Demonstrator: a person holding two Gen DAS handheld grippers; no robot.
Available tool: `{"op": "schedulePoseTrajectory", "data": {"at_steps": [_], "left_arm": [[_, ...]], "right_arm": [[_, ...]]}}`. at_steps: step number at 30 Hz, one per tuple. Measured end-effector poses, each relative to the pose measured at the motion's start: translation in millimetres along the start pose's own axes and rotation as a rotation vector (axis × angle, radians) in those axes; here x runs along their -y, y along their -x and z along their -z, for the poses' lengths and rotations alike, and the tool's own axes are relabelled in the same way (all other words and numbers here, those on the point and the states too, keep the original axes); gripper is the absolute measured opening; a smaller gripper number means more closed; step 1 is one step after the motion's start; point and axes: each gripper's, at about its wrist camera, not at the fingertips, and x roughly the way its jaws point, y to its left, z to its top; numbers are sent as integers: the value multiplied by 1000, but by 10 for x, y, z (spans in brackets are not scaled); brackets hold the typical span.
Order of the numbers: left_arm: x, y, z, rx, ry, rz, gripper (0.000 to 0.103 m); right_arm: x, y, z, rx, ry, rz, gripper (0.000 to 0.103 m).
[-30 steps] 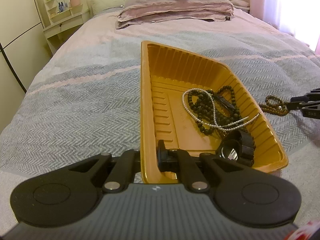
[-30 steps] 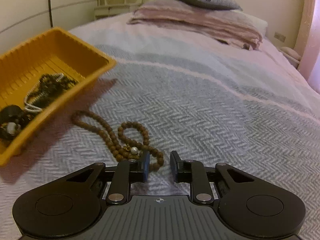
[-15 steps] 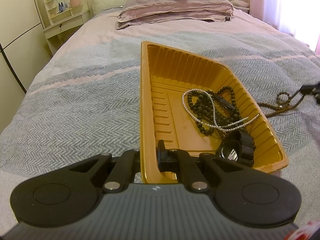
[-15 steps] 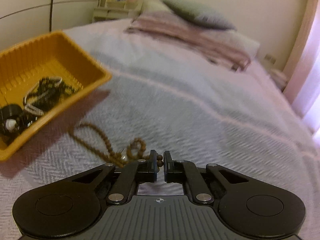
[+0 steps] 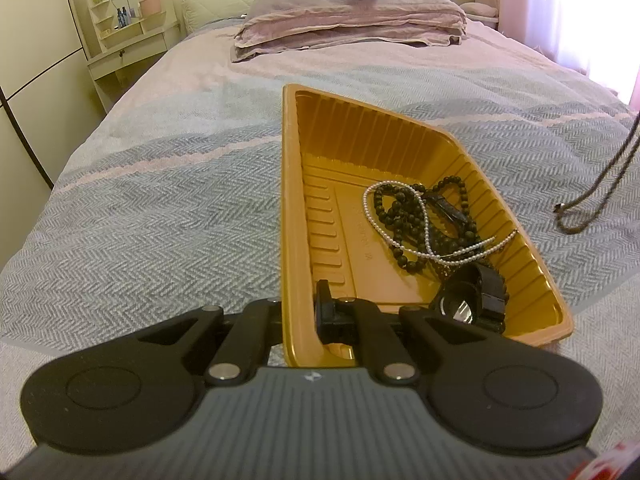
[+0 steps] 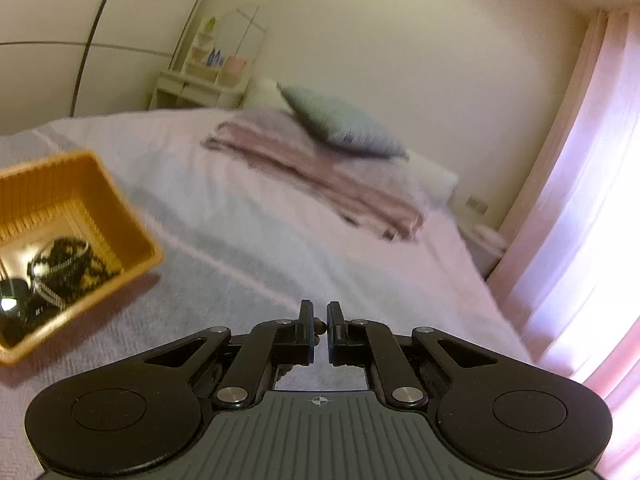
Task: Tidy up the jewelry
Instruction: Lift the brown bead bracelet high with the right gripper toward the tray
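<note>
While the brown bead necklace (image 5: 600,184) hangs clear of the bed, this is how things stand:

Left tongs (image 5: 300,312): clenched on the near wall of the yellow tray (image 5: 292,200), one finger inside it, one outside.
Right tongs (image 6: 319,326): jaws have just been closing and now pinch a brown bead between the pads; the strand's long axis runs straight down.
Tray: lies on the bed (image 5: 160,220) toward its near edge, long side pointing at the pillows (image 5: 348,24).
Tray contents: black beads (image 5: 408,216), a pearl strand (image 5: 424,232) and a dark watch (image 5: 472,304), heaped at the right, near end.
Key relation: the tray lies left of and below the right tongs; the dangling loop is just beyond its right rim.
Nearer hand: the right one carries; the left only steadies.
Next move, I'd judge: swing left over the rim, then lower and release.
</note>
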Motion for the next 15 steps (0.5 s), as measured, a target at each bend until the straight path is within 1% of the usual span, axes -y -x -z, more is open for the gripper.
{"op": "schedulePoseTrajectory", "data": {"at_steps": [5,15], "left_arm": [[3,1,-5,-1,-1,0,4],[4,2,-4,0,-3,0,4]], "right_arm": [[18,149,-172,44,40,6,6],[-78,155,-295,46,117,-30,6]]}}
